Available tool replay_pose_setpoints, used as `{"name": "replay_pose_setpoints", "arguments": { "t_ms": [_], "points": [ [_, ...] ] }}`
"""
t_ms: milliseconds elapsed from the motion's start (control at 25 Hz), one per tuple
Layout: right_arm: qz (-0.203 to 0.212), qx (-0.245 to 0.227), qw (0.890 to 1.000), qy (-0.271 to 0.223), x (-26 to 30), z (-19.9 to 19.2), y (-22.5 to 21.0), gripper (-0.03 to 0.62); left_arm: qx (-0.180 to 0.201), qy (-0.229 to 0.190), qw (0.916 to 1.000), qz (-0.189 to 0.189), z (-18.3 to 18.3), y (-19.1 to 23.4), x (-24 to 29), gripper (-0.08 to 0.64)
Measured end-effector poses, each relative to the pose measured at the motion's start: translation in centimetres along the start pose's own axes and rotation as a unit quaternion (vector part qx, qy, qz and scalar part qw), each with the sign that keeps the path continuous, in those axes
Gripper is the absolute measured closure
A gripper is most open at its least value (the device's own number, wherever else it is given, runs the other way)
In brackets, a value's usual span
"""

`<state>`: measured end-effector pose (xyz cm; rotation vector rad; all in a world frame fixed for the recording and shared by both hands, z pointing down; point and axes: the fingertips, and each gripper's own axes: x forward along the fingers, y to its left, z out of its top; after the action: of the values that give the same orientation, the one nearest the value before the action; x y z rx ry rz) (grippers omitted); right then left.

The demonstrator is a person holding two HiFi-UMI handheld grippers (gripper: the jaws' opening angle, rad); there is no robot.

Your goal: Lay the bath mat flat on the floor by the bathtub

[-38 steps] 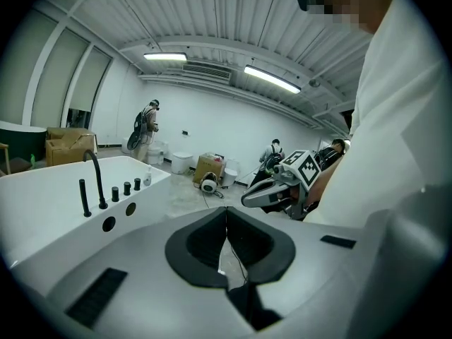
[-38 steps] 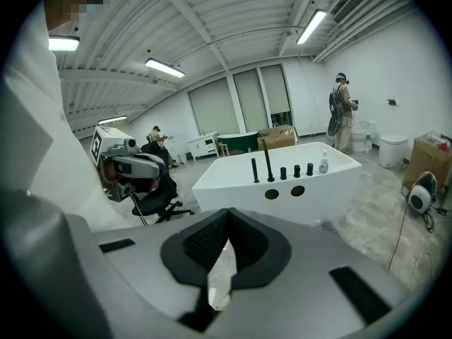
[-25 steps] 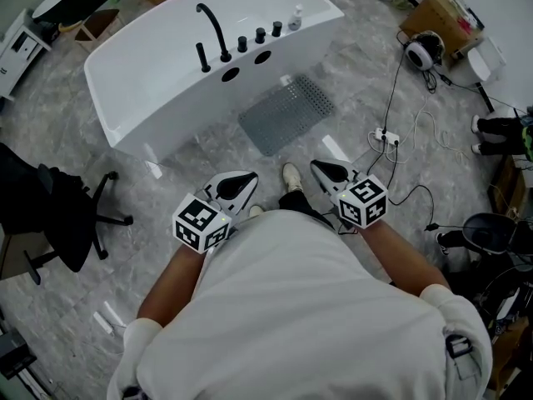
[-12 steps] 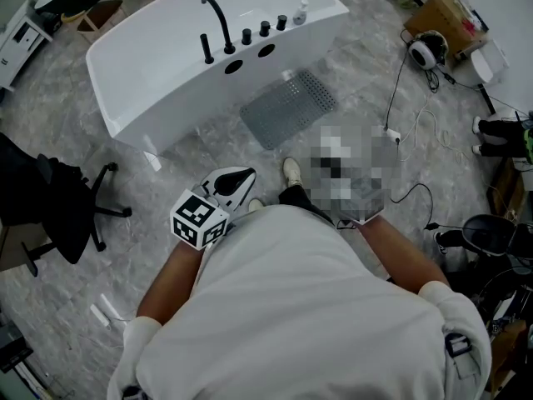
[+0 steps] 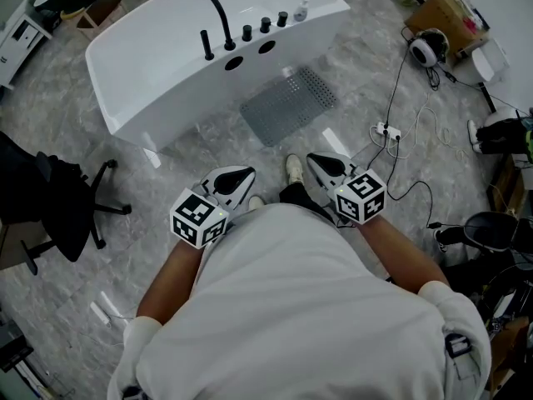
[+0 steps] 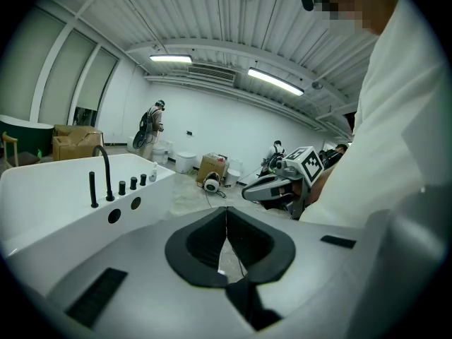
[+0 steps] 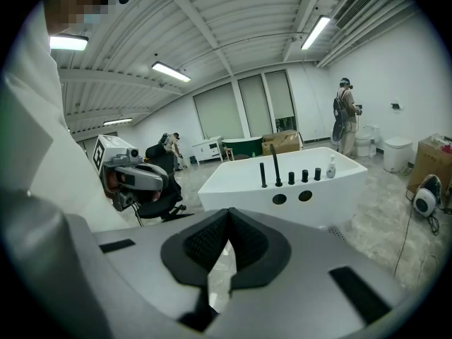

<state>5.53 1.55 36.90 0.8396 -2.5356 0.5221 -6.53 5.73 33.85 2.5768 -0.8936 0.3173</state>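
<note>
The grey bath mat point(image 5: 287, 105) lies spread flat on the marble floor, right in front of the white bathtub point(image 5: 158, 73). My left gripper point(image 5: 241, 177) and right gripper point(image 5: 319, 163) are held close to the person's body, well back from the mat, one on each side of a white shoe point(image 5: 293, 171). In the left gripper view the left gripper point(image 6: 226, 212) has its jaws together with nothing between them. The right gripper point(image 7: 227, 216) is shut and empty as well, pointing toward the bathtub point(image 7: 296, 189). A corner of the mat point(image 7: 332, 230) shows beside the tub.
A black faucet point(image 5: 218, 19) and knobs stand on the tub's rim. A black office chair point(image 5: 67, 215) stands at the left. Cables and a power strip point(image 5: 387, 132) run across the floor at the right, near headphones point(image 5: 425, 50) and a cardboard box point(image 5: 450, 11).
The view has shifted slightly. The grippers stay shut near the body and the mat lies where it was.
</note>
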Motion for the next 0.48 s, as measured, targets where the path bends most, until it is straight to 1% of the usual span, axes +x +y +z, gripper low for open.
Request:
{"name": "replay_pose_setpoints", "arguments": {
  "t_ms": [480],
  "points": [
    [0.0, 0.0, 1.0, 0.006, 0.28, -0.39, -0.41, 0.584, -0.001, 0.007, 1.0, -0.005, -0.37, 0.33, 0.58, 0.541]
  ]
}}
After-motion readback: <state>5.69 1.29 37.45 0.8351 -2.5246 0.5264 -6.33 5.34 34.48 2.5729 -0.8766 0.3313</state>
